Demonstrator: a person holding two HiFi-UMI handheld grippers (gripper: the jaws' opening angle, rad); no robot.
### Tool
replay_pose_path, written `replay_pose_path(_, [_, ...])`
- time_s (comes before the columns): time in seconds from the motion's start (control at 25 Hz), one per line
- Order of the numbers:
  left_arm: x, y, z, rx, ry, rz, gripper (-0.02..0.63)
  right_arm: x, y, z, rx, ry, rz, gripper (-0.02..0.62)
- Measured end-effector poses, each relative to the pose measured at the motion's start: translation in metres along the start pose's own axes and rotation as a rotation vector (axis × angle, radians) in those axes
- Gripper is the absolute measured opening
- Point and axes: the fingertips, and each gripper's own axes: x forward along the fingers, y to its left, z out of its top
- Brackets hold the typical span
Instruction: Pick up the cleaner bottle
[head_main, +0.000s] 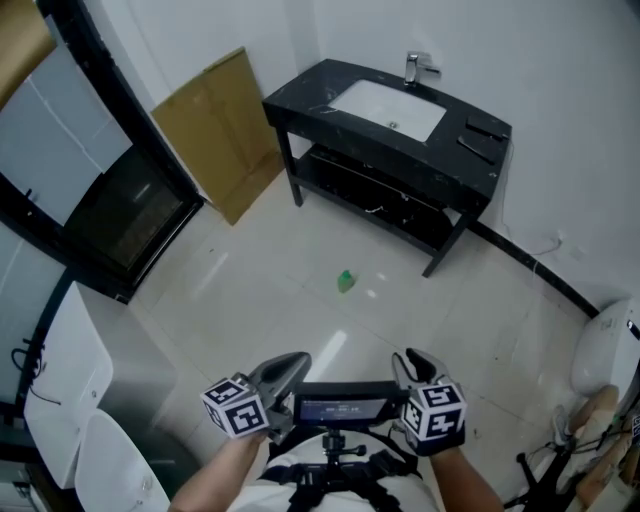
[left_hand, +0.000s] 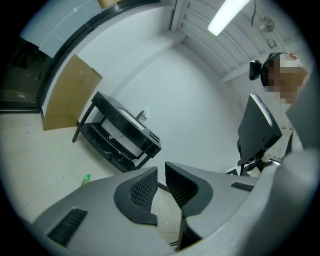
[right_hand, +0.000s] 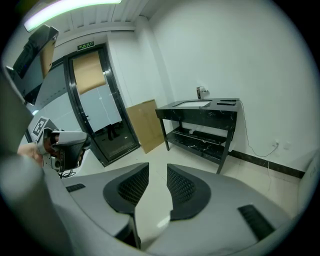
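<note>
- Head view: The cleaner bottle (head_main: 346, 281), a small green object, is seen on the pale floor (head_main: 480, 320), in front of the black sink stand (head_main: 310, 95) and well apart from both tools. The left tool (head_main: 290, 365) and the right tool (head_main: 412, 360) are held side by side close to the body and aimed toward the bottle. The approach is judged to be barely begun.
- Left gripper view: The left tool (left_hand: 161, 170) is shown with its jaws parted by a narrow gap only, and nothing is held between them. The cleaner bottle (left_hand: 86, 178) appears low at the left, just above the jaw housing, with the sink stand (left_hand: 120, 135) beyond it. A wider opening would probably be needed before the bottle could be enclosed.
- Right gripper view: The right tool (right_hand: 157, 167) is likewise slightly parted and empty. The bottle is not shown here. The sink stand (right_hand: 200, 112), a cardboard sheet (right_hand: 147, 125) leaned against the wall, and the left tool (right_hand: 65, 142) at the left edge are visible.
</note>
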Motion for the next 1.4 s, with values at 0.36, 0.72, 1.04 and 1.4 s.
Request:
replay_pose_path(0.36, [0.033, 0.002, 0.007, 0.013, 0.018, 0.007, 0.048, 0.013, -0.024, 0.007, 0.022, -0.003, 0.018, 0.109])
replay_pose_path(0.72, [0.037, 0.055, 0.041, 0.014, 0.033, 0.031, 0.047, 0.054, -0.011, 0.034, 0.027, 0.004, 0.001, 0.109])
replay_pose_path(1.04, [0.060, 0.107, 0.101, 0.031, 0.070, -0.030, 0.048, 0.115, 0.006, 0.077, 0.055, 0.002, -0.033, 0.109])
replay_pose_path(1.4, [0.068, 0.149, 0.149, 0.031, 0.111, -0.095, 0.048, 0.158, 0.030, 0.118, 0.084, -0.010, -0.082, 0.109])
